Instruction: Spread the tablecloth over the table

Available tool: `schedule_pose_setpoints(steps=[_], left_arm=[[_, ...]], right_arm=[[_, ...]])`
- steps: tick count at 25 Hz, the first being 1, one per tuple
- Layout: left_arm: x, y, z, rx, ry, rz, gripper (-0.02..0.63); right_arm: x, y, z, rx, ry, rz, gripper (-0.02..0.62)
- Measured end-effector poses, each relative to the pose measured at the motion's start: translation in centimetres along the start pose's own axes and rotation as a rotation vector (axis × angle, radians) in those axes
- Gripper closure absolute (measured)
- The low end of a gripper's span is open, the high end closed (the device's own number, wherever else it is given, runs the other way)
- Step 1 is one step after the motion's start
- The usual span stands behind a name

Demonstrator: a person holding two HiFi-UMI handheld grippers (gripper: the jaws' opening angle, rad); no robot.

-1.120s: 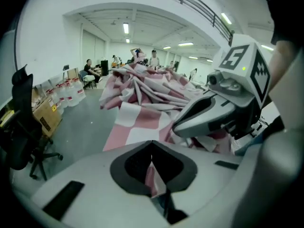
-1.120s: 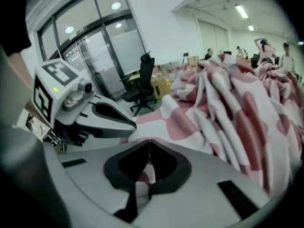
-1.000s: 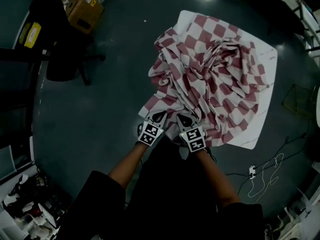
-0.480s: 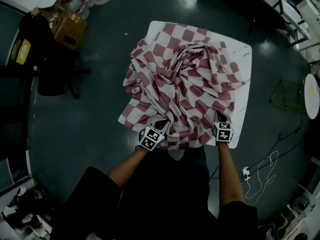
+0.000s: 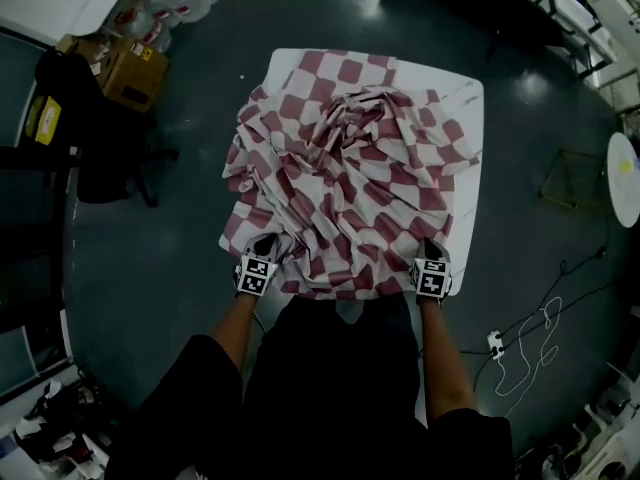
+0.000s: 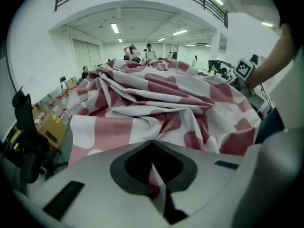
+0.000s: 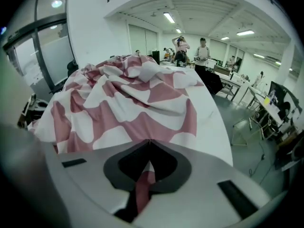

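desk (image 5: 472, 108): white, square. tablecloth (image 5: 350, 183): checked, bunched in heap on desk, near hem at front edge. Looks light, soft, limp; best held at hem, hands wide apart. L claw (image 5: 266, 250), R claw (image 5: 430, 256): both pinched on hem.

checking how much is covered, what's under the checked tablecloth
A white table: its bare top shows along the right side. The rest lies hidden under the bunched tablecloth, so anything else beneath cannot be seen.
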State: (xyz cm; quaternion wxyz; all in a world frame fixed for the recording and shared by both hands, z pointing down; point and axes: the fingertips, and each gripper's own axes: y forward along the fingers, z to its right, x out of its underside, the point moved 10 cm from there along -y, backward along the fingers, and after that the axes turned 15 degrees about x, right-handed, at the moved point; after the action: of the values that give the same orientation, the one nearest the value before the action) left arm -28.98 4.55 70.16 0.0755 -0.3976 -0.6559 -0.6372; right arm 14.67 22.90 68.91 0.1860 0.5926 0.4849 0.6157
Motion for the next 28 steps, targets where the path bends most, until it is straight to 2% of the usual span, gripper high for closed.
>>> schedule_pose_setpoints(steps=[5, 7, 8, 10, 12, 15, 17, 19, 21, 23, 24, 26, 28], left_arm=[[1.4, -1.0, -0.5, 0.001, -0.070, 0.028, 0.598], [1.3, -1.8, -0.7, 0.010, -0.060, 0.039, 0.598], [0.7, -2.2, -1.2, 0.015, -0.044, 0.057, 0.598], [-0.4, -2.8, -3.5, 0.011, -0.024, 0.106, 0.598], [-1.3, -3.5, -6.0, -0.017, -0.017, 0.161, 0.598], [-2.1, -3.3, -8.3, -0.037, -0.008, 0.195, 0.598], [-1.7, -2.1, -9.3, -0.002, -0.010, 0.147, 0.598], [-0.4, -1.3, -9.7, 0.045, -0.003, 0.091, 0.598], [0.8, -1.6, -9.1, 0.048, 0.070, 0.060, 0.598], [2.2, -2.5, -8.6, 0.034, 0.103, 0.067, 0.598], [3.1, -3.1, -8.5, 0.029, 0.075, 0.088, 0.598], [5.2, -4.5, -8.8, 0.022, -0.022, 0.139, 0.598], [6.9, -5.9, -9.4, 0.013, -0.099, 0.160, 0.598]], right_arm=[[3.5, -1.3, 2.0, 0.079, 0.089, -0.033, 0.577], [2.2, -2.1, 0.7, 0.077, 0.068, -0.012, 0.577], [0.6, -2.7, -0.7, 0.058, 0.054, 0.030, 0.577], [-3.3, -3.4, -5.5, -0.034, 0.032, 0.123, 0.577], [-6.8, -4.3, -12.0, -0.166, -0.012, 0.190, 0.577], [-10.6, -6.4, -22.0, -0.360, -0.189, 0.320, 0.578], [-11.5, -7.0, -28.0, -0.440, -0.348, 0.349, 0.577], [-11.0, -6.3, -32.8, -0.438, -0.518, 0.311, 0.577], [-9.8, -4.5, -36.0, -0.410, -0.609, 0.210, 0.577], [-8.8, -2.1, -37.3, -0.381, -0.571, 0.093, 0.577], [-8.6, -1.3, -37.5, -0.376, -0.521, 0.066, 0.577], [-8.9, -0.4, -38.3, -0.395, -0.441, 0.075, 0.577], [-9.7, -0.2, -40.1, -0.431, -0.420, 0.096, 0.577]])
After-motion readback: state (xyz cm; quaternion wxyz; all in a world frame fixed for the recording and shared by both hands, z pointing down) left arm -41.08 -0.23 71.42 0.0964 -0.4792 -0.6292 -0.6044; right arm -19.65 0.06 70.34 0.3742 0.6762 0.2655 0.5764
